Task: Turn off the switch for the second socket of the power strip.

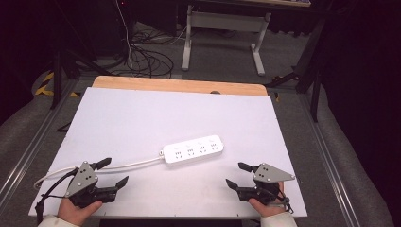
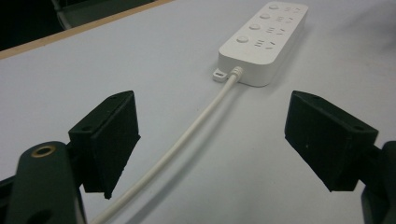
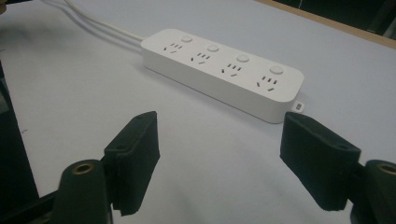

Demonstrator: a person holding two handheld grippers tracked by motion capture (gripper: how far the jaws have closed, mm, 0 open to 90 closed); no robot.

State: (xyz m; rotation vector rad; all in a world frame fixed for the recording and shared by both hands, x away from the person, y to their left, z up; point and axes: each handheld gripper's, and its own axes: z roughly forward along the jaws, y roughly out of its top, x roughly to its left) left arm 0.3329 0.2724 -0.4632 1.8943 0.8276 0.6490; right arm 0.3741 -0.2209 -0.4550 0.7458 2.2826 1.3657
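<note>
A white power strip (image 1: 193,149) with several sockets and round buttons lies flat near the middle of the white table (image 1: 142,118). Its white cable (image 1: 123,166) runs left toward the table's near left corner. My left gripper (image 1: 112,172) rests at the near left, open, its jaws either side of the cable (image 2: 187,135) without touching it; the power strip (image 2: 264,37) lies ahead of it. My right gripper (image 1: 238,175) rests at the near right, open and holding nothing, with the power strip (image 3: 224,72) just beyond its jaws.
A wooden strip (image 1: 179,86) borders the table's far edge. Beyond it on the floor lie tangled cables (image 1: 142,56) and a white desk frame (image 1: 222,35). Metal rails (image 1: 326,156) run along both sides of the table.
</note>
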